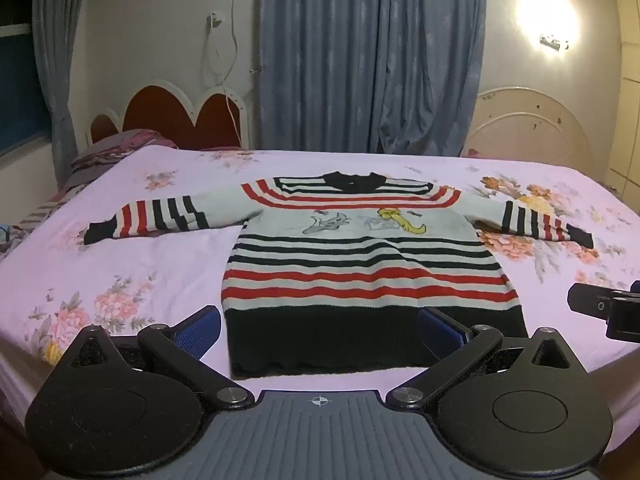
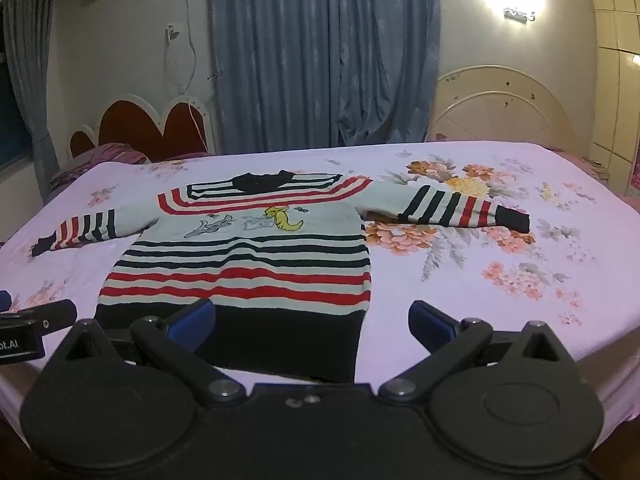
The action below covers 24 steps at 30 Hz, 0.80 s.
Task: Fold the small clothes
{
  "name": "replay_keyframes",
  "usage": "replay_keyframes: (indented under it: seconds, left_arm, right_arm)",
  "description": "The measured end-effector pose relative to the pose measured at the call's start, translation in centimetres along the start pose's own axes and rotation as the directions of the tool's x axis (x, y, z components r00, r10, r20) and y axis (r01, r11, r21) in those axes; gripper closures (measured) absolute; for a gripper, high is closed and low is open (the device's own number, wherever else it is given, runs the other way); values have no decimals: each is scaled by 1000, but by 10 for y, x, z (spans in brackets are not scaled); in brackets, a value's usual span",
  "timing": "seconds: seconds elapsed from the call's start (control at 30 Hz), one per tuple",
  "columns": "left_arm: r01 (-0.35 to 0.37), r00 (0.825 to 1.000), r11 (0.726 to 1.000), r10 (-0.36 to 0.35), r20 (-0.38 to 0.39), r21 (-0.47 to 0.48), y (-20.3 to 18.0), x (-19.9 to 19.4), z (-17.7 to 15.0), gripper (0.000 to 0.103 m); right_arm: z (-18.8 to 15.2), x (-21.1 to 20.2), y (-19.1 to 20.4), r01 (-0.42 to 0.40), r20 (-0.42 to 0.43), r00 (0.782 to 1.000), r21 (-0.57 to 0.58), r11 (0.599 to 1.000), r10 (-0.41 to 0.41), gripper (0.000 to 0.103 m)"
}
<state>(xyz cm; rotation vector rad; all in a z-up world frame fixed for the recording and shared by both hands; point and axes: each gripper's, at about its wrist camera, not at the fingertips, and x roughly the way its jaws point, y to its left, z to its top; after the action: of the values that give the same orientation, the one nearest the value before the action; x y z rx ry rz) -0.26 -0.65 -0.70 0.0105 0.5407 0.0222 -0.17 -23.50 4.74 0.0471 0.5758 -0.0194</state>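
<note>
Here: striped sweater (image 1: 360, 256) flat on floral bed (image 1: 120, 264), sleeves out.
Left claw (image 1: 320, 328) and right claw (image 2: 312, 320) both spread apart near dark hem, gripping nothing.

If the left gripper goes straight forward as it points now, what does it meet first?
Probably the dark hem of the striped sweater, lying flat between the open left gripper fingers. Height above the bed is unclear.

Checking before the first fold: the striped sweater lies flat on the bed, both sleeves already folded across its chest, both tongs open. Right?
Not quite. The sweater has both sleeves spread outward, as the left wrist view shows. It lies flat on the bed; left tongs and right tongs are open.
</note>
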Motion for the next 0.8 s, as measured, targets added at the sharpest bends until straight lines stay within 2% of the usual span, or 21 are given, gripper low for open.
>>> replay_keyframes:
  seconds: [0.8]
  left_arm:
    - [-14, 1000, 1000, 14, -8, 1, -4, 4, 2, 0]
  right_arm:
    - [2, 6, -5, -19, -5, 1000, -6, 1000, 19, 1]
